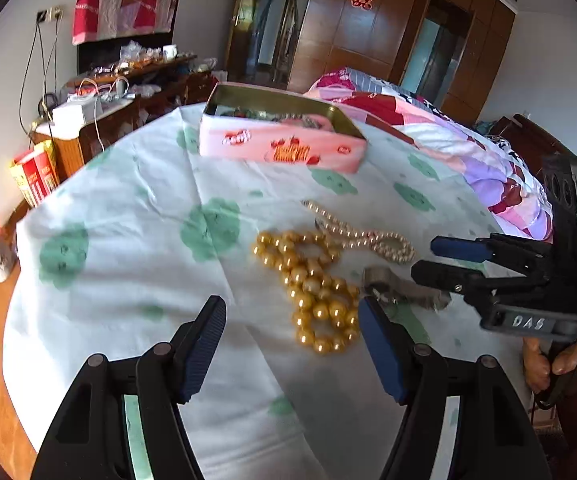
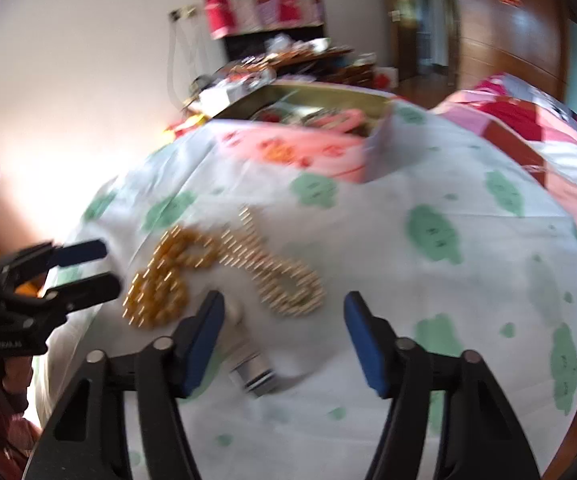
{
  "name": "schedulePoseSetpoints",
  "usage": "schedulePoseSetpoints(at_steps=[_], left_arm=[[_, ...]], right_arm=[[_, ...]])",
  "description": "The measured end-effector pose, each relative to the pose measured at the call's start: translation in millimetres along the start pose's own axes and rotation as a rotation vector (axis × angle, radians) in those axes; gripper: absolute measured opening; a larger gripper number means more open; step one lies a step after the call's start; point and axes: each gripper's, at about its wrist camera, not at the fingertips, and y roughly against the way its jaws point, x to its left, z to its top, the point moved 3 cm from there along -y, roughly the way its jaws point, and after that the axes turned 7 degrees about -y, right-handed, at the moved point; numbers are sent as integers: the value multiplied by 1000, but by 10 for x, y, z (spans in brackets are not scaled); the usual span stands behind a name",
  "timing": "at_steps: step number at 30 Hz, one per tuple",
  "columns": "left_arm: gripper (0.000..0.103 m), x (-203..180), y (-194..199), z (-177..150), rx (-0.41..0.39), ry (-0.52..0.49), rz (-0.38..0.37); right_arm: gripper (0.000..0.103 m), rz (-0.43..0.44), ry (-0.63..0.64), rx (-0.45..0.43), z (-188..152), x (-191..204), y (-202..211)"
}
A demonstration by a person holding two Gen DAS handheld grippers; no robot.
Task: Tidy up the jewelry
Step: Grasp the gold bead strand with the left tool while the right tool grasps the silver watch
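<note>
Jewelry lay just ahead of both wide, empty tongs, left and right, where the gold beads touching the pearl strand could snag and drag together.

Open right gripper hovers over blurred pearl necklace on cloth

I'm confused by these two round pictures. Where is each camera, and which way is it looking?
Left wrist: rides the left hand-held gripper, looking across the cloth at the gold beads; the right hand-held gripper and a hand show.
Right wrist: rides the right hand-held gripper, facing the pearl necklace, blurred; the left hand-held gripper shows.
Shared: both necklaces, pink tin.
</note>
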Motion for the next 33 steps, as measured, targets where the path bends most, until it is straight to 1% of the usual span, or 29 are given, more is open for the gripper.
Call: schedulePoseSetpoints(at_steps=[1,3,8,11,12,13,15,17,19,22,26,27,28,29,30,32,33], left_arm=[[69,8,1,-18,7,8,-3],[69,10,16,-34,10,11,-15],[69,-36,9,-37,14,-5,-51],[69,-70,-54,-55,35,-15,-46],[69,-81,-65,-58,39,-16,-46],[69,-91,-69,-58,41,-17,-50],[69,-118,-77,-52,45,-15,-64],[69,-135,-94,-30,47,-13,-69],[69,-143,-140,5,51,-3,-58],[69,-125,-206,55,59,16,-43],[68,-98,-289,133,69,51,-27],[57,-99,-302,141,67,50,-18],[50,-109,-317,146,67,36,4],[39,-110,-325,148,68,24,21],[30,-115,-319,154,60,19,19],[20,-100,-333,155,62,46,-31],[19,-98,-346,154,62,50,-39]], right_arm=[[52,-7,35,16,-37,60,-28],[46,-13,71,48,-98,122,-83],[46,15,108,105,-190,158,-101],[46,-17,170,105,-224,227,-120],[42,-28,182,105,-217,246,-131],[30,-35,194,102,-209,268,-138],[19,-33,208,106,-195,297,-148],[19,-43,197,105,-171,283,-154],[19,-16,145,97,-127,222,-123],[19,47,60,48,-13,125,15],[19,84,-7,-18,148,41,197],[19,92,-24,-27,177,18,218],[19,99,-44,-35,212,-4,231],[19,107,-66,-43,240,-34,243],[19,117,-89,-51,272,-65,244],[19,137,-124,-57,313,-110,256],[19,146,-140,-59,330,-132,263]])
